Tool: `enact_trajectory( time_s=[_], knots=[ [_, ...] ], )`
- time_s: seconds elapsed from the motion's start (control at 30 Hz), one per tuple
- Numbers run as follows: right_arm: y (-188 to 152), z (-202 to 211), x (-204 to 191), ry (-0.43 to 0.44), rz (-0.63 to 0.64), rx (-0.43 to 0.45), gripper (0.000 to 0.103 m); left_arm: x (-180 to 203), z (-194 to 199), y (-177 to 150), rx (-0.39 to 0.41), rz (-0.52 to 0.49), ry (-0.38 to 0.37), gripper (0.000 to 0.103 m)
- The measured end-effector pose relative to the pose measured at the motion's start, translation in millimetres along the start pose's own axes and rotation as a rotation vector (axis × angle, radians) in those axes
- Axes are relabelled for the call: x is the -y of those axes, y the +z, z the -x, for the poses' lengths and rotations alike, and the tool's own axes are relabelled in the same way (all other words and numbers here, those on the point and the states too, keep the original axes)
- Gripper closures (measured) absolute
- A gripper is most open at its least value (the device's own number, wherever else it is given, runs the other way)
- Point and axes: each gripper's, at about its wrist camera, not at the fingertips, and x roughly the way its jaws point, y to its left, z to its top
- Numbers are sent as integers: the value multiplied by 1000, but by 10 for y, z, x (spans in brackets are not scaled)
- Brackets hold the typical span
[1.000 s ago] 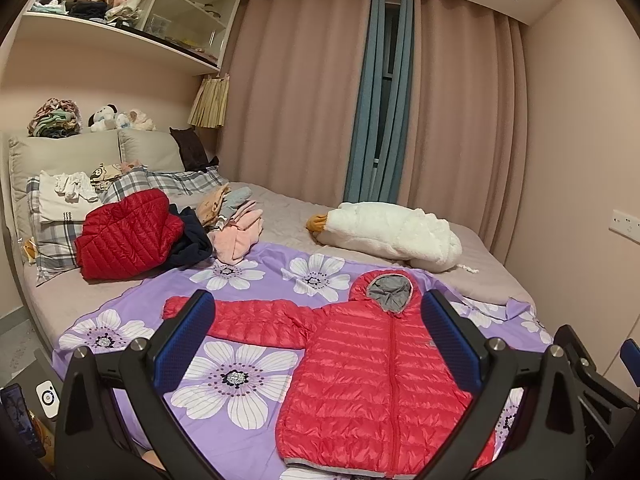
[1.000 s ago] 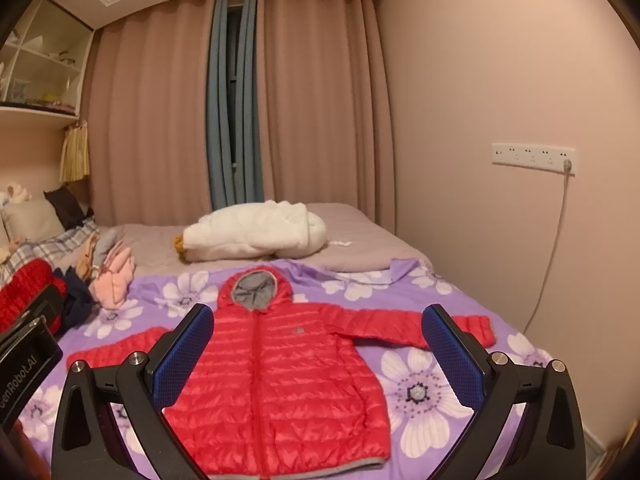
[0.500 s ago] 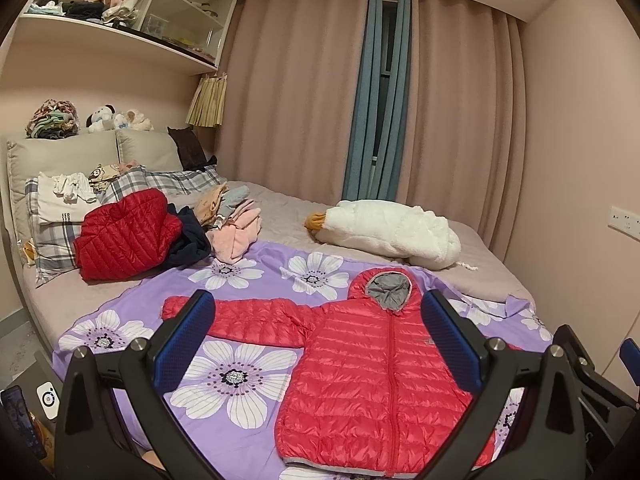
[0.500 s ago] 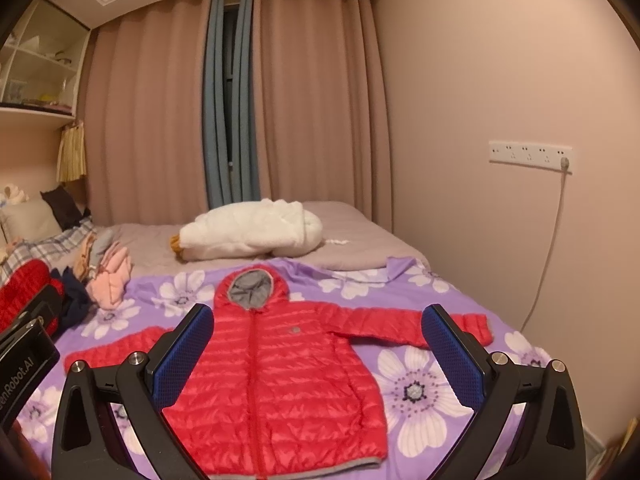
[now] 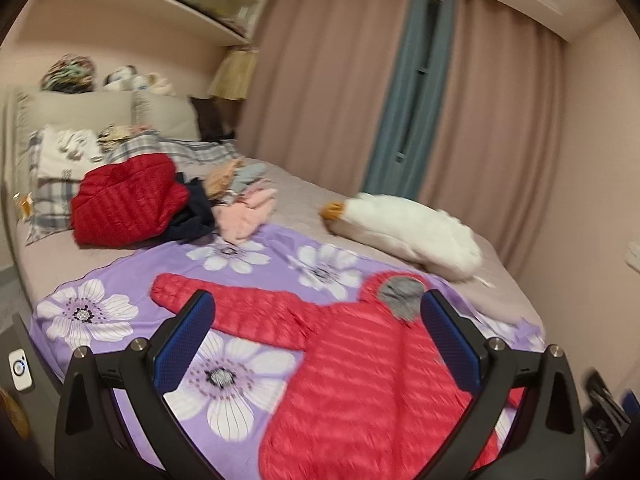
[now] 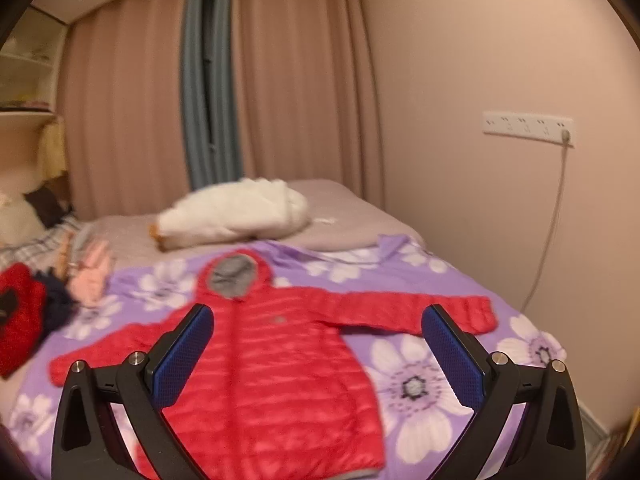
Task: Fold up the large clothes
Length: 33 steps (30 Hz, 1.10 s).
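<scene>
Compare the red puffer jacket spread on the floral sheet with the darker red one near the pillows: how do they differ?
The spread red jacket lies flat on the purple floral sheet, sleeves out, grey-lined hood showing. The darker red jacket is bunched in a heap beside a pile of clothes, no sleeves or hood visible. The spread one is a brighter, pinker red. Both are quilted puffers, and neither is gripped.

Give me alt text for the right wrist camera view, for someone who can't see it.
A red hooded puffer jacket lies flat, front up and sleeves spread, on a purple floral sheet over a bed, seen between the open jaws of the right gripper, which holds nothing. Behind it lies a white jacket, before pink curtains.
</scene>
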Motion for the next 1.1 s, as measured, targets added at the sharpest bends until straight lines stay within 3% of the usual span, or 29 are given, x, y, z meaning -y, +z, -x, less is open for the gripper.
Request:
enact_trajectory(
  time_s=[0.13,0.23,0.37,0.53,0.67,0.77,0.87,0.97,1.03,1.1],
  knots=[
    [33,-496,327,-94,-42,-47,0,-214,-527,47,15,20,81,0],
    [60,-957,724,-149,-128,-104,0,-504,-993,74,-11,89,138,0],
    [-16,-1633,1263,-194,-216,-240,0,-966,-1719,1,-121,188,145,1],
    [-314,-2263,1941,-266,-377,-401,0,-1644,-2633,-385,-359,399,189,7],
    [-558,-2528,2283,-241,-536,-466,0,-2052,-3005,-722,-457,561,206,7],
    [-703,-2712,2471,-188,-635,-464,0,-2234,-3184,-877,-477,662,188,7],
    [-843,-2892,2555,-260,-672,-515,15,-2350,-3404,-996,-524,727,196,9],
    [-855,-2883,2402,-312,-610,-462,19,-2427,-3529,-989,-492,724,196,10],
    [-822,-2909,2260,-391,-517,-465,36,-2522,-3649,-976,-506,743,189,10],
    [-751,-2914,2128,-434,-459,-468,58,-2594,-3752,-931,-529,768,199,15]
  ],
)
